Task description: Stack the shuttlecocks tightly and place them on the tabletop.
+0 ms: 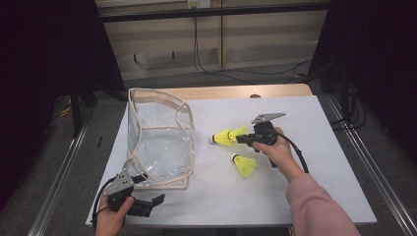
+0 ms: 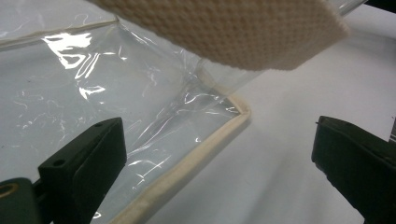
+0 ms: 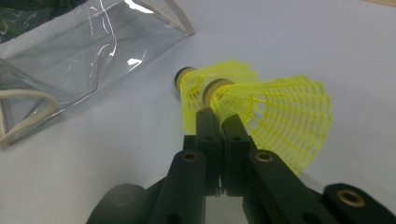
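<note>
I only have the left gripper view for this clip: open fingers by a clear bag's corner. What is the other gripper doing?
Observer: The right gripper is shut on the mesh skirt of a yellow shuttlecock, low over the table.
Reviewer: Is that the only shuttlecock?
Observer: No. A second shuttlecock lies right against the held one, on its far side from the gripper.
Reviewer: Any others?
Observer: A third shuttlecock lies apart on the table, nearer the person.
Reviewer: Is anything in the bag yet?
Observer: From above, the clear bag stands upright with its mouth open, and nothing yellow shows inside.
</note>
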Tool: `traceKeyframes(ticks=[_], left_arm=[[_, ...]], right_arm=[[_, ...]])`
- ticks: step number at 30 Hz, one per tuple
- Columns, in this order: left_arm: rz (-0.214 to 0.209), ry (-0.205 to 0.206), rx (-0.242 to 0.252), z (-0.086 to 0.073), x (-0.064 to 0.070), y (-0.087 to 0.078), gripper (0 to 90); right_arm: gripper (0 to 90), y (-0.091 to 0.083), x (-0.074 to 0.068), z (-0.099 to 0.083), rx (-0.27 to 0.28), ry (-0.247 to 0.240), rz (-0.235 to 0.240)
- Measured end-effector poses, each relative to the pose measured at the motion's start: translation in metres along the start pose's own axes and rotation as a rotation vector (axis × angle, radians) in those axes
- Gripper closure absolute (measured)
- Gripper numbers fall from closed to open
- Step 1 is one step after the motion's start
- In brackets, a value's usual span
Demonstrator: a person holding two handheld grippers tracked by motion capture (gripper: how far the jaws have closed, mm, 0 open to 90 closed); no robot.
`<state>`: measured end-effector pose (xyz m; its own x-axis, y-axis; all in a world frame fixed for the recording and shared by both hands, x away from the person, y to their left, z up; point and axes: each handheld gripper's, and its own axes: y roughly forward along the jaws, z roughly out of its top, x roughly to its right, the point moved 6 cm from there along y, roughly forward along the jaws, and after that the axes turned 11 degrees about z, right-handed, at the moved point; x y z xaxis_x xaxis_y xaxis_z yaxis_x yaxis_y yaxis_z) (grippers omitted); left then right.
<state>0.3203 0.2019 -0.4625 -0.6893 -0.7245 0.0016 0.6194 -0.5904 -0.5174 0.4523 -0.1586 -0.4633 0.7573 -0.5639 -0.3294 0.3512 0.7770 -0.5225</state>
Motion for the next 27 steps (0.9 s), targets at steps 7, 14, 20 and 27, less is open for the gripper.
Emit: traceKeyframes(ticks=[7,14,20,27], left_arm=[[0.0,0.0,0.0,0.0,0.0,0.0,3.0],[0.0,0.0,0.0,-0.0001,0.0,-0.0001,2.9],[0.0,0.0,0.0,0.0,0.0,0.0,2.9],[0.0,0.0,0.0,0.0,0.0,0.0,2.9]], right_arm=[[88.3,0.0029,-0.001,0.0012,0.0,-0.002,0.004],[88.2,0.0052,-0.0005,0.001,-0.005,-0.008,-0.002],[88.1,0.0064,-0.0019,0.001,-0.005,-0.006,0.008],[88.1,0.0077,-0.0024,0.0007,-0.008,-0.006,0.01]])
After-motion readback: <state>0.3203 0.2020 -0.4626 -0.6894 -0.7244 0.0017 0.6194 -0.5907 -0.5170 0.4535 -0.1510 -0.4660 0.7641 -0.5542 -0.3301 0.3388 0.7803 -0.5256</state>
